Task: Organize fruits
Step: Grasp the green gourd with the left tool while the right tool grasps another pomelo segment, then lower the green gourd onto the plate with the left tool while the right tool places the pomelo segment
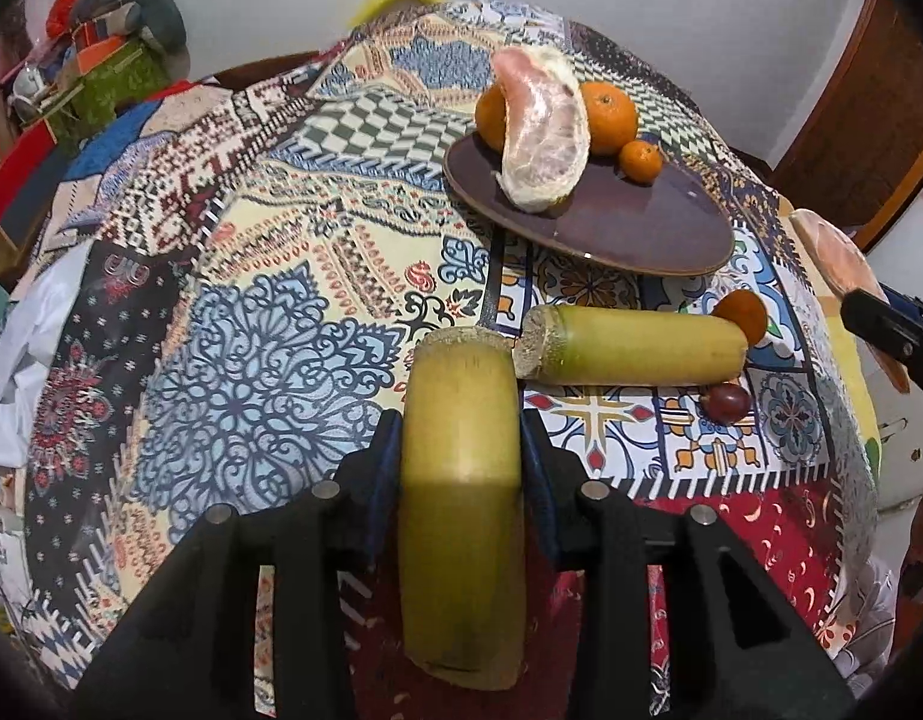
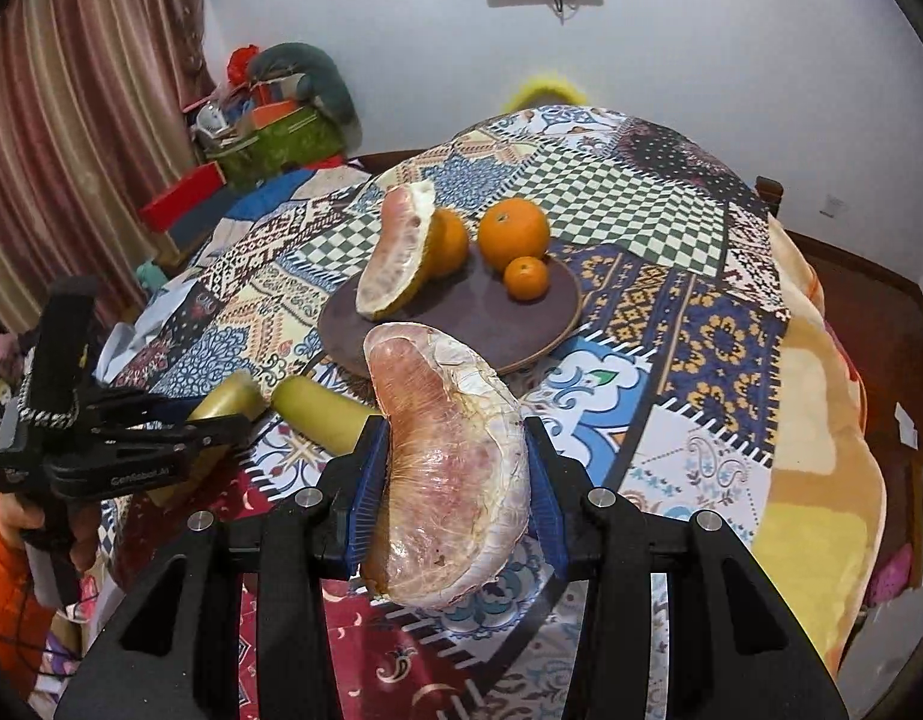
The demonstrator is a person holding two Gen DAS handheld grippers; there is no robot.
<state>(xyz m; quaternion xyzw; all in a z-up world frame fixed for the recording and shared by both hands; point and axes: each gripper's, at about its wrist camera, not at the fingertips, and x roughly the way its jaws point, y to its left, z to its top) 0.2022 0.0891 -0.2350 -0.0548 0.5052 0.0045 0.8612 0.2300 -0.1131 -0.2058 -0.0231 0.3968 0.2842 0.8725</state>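
Patchwork tablecloth (image 2: pixel 689 324) carries the brown plate (image 2: pixel 557 312), already crowded on its far side with a pomelo wedge (image 2: pixel 395 258), oranges and a tangerine (image 2: pixel 526 278). Right gripper (image 2: pixel 455 468) pinches a peeled pomelo segment (image 2: pixel 449 462) just short of the rim; left gripper (image 1: pixel 461 450) clamps a sugarcane piece (image 1: pixel 461 480) by its mate (image 1: pixel 635 354). Risks: wet membrane slipping, cane rolling off. Readable: "GenRobot.AI", probably.

The only readable text is pale lettering on the black side of the left gripper (image 2: pixel 221 414), seen in the right wrist view; it looks like "GenRobot.AI", though the middle letters are blurred. A small mark near its rear end is too tiny to make out
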